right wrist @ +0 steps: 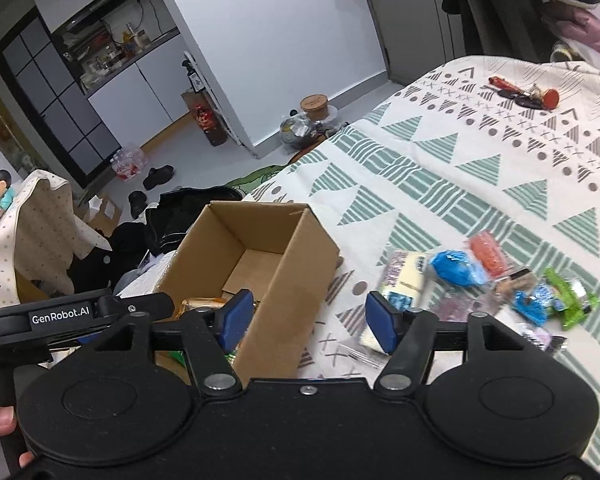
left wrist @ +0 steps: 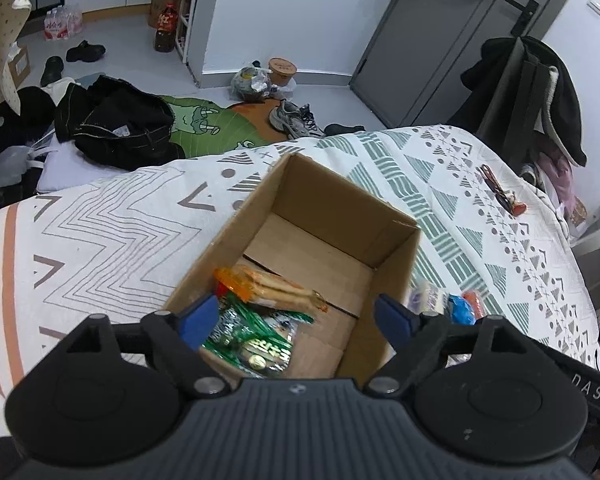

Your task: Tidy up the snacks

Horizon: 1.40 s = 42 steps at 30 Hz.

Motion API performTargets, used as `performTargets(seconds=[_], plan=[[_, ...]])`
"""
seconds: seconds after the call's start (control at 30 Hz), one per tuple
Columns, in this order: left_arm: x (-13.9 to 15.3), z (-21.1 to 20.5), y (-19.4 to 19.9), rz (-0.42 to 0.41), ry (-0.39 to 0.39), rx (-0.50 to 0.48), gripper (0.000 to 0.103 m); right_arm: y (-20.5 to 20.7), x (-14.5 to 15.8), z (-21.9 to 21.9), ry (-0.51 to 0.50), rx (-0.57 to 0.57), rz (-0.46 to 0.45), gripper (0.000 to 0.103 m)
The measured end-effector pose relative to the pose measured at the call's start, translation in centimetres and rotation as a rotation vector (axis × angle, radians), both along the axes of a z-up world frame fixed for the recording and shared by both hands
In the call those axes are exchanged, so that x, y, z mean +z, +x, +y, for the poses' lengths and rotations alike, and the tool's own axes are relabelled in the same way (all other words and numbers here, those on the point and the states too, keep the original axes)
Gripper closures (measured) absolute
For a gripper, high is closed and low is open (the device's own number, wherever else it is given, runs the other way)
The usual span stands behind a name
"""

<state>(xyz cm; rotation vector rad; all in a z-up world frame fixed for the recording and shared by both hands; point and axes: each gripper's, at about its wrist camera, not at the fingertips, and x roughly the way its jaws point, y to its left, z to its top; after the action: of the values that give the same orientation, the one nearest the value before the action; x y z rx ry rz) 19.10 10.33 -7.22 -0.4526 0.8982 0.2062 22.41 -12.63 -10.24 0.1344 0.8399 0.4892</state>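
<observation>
Both grippers tilt downward over the bed [left wrist: 440, 168]. The left gripper [left wrist: 296, 320] hangs above the near end of the cardboard box [left wrist: 328, 196], jaws wide apart and empty, with an orange-wrapped snack [left wrist: 268, 284] and green packets [left wrist: 252, 336] lying inside below. The right gripper [right wrist: 308, 316] straddles the box's right wall, jaws apart, nothing held; loose snacks [right wrist: 480, 276] lie on the bedspread to the right.

A patterned bedspread [left wrist: 440, 184] covers the bed. Beyond it lie a pale grey floor [left wrist: 132, 40], white walls and a grey door [left wrist: 440, 40]. Left of the door, dark clothes [left wrist: 120, 128] appear heaped.
</observation>
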Motion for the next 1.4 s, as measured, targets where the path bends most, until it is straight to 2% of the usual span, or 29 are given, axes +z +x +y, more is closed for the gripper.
performTargets(seconds=[0.17,0.4,0.43,0.47,0.63,0.8,1.03,1.2,1.4], plan=[[0.7,-1.8,-0.3,-0.001,0.022,-0.022,0.018,-0.6,0.9,-1.5,0.003,0.003,-0.021,0.027],[1.7,-4.1,-0.6,-0.007,0.046,-0.044,0.016,-1.1,2.1,-4.7,-0.014,0.040,-0.054,0.025],[1.8,-4.4,-0.6,-0.007,0.051,-0.046,0.016,-1.2,2.2,-5.3,-0.014,0.040,-0.058,0.019],[2.0,-4.8,-0.7,-0.009,0.057,-0.048,0.014,-1.2,2.4,-5.9,-0.010,0.037,-0.065,0.014],[2.5,-7.1,-0.9,-0.022,0.092,-0.067,0.011,-0.7,2.8,-9.3,0.022,-0.008,-0.066,0.010],[2.6,-9.4,-0.6,-0.007,0.129,-0.088,0.007,-0.4,2.7,-11.8,0.023,-0.038,-0.062,0.001],[3.0,-12.2,-0.2,-0.012,0.150,-0.123,0.006,0.1,2.3,-14.7,0.039,-0.080,-0.041,0.000],[3.4,-13.9,0.1,-0.028,0.184,-0.138,0.006,0.5,1.6,-16.2,0.041,-0.065,-0.015,0.000],[3.2,-15.5,0.7,-0.039,0.175,-0.165,0.006,1.4,0.3,-17.7,0.050,-0.098,0.020,0.000]])
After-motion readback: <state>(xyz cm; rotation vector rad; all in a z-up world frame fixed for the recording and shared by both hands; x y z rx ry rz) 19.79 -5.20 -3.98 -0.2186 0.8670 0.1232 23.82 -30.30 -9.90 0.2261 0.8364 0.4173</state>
